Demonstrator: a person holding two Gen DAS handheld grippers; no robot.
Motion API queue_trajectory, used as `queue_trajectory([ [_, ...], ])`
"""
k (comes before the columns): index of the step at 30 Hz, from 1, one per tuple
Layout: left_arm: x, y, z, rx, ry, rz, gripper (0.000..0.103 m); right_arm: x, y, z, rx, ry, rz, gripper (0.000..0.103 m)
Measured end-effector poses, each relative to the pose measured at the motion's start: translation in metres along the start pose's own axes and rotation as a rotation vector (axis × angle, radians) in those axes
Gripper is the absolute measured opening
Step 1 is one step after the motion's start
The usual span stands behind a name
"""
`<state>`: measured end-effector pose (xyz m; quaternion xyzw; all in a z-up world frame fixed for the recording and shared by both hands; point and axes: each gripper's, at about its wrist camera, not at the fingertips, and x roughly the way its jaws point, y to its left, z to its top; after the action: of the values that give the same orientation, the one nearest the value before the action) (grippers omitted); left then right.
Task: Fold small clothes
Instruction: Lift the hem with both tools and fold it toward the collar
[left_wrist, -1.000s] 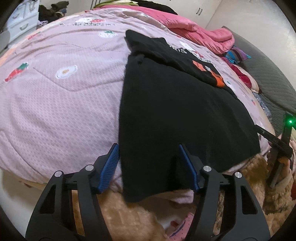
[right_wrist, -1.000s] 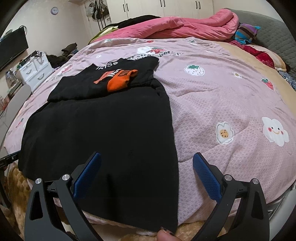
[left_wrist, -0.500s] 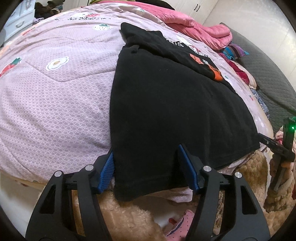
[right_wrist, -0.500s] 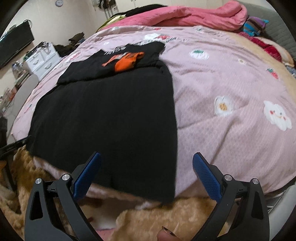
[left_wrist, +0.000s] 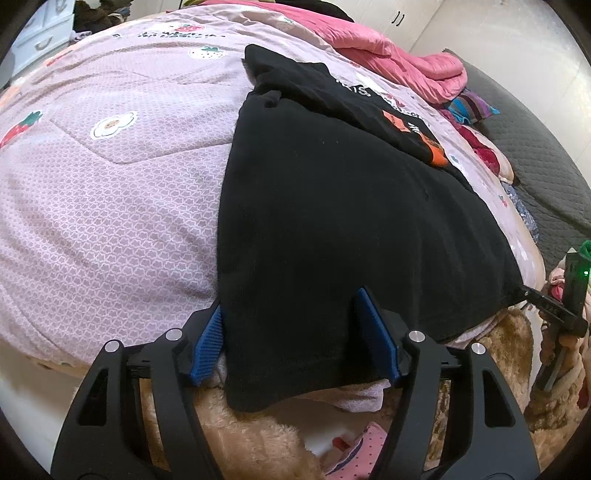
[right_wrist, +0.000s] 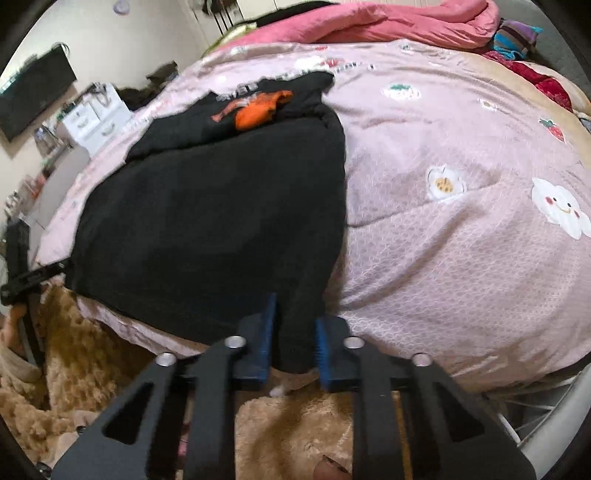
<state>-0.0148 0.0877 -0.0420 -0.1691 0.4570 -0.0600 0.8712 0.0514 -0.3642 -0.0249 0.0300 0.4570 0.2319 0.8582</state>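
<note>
Left tool (left_wrist: 291, 339), seen from its own wrist camera, stands wide open with its two blue-padded fingers (left_wrist: 373, 332) straddling the near hem of the black garment (left_wrist: 332, 221). The cloth fills the gap between the pads, yet the jaws are not clamped on it. That black garment lies flat on the bed, over a pink quilt (left_wrist: 110, 192) printed with strawberries and flowers, its near edge hanging a little past the mattress edge. At its far end a black shirt with an orange print (left_wrist: 406, 122) lies partly under or against it. A rumpled pink blanket (left_wrist: 399, 62) sits farther back. At the right edge of this view the right tool (left_wrist: 546, 306) shows as a dark bar touching the garment's other near corner. Below the bed edge is tan, fuzzy fabric (left_wrist: 251, 435).

From the right wrist camera, somewhat blurred, the right tool (right_wrist: 293, 332) has its pads drawn close together and pinches the near right corner of the black garment (right_wrist: 207, 221). The garment stretches away across the quilt (right_wrist: 461, 221) toward the orange-printed shirt (right_wrist: 258, 107). The left tool (right_wrist: 33, 277) appears at the far left, at the garment's opposite corner. A white drawer unit (right_wrist: 92, 118) stands beside the bed.
</note>
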Motion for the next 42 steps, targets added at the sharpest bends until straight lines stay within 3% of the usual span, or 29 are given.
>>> queue_trajectory([
  [3, -0.001, 0.0, 0.0, 0.002, 0.001, 0.015, 0.052, -0.015, -0.002, 0.007, 0.019, -0.069, 0.071, 0.008],
  [7, -0.005, 0.004, 0.001, -0.015, -0.006, 0.028, 0.035, -0.033, -0.001, 0.026, 0.038, -0.175, 0.143, 0.008],
  [14, -0.016, 0.001, 0.004, -0.002, -0.046, 0.04, 0.003, -0.04, -0.002, 0.056, 0.045, -0.271, 0.153, 0.008],
  [27, -0.064, -0.008, 0.054, 0.018, -0.252, -0.023, 0.002, -0.055, -0.012, 0.078, 0.104, -0.403, 0.133, 0.008],
  [42, -0.069, -0.02, 0.118, 0.035, -0.382, 0.015, 0.003, -0.056, -0.002, 0.13, 0.063, -0.498, 0.046, 0.008],
])
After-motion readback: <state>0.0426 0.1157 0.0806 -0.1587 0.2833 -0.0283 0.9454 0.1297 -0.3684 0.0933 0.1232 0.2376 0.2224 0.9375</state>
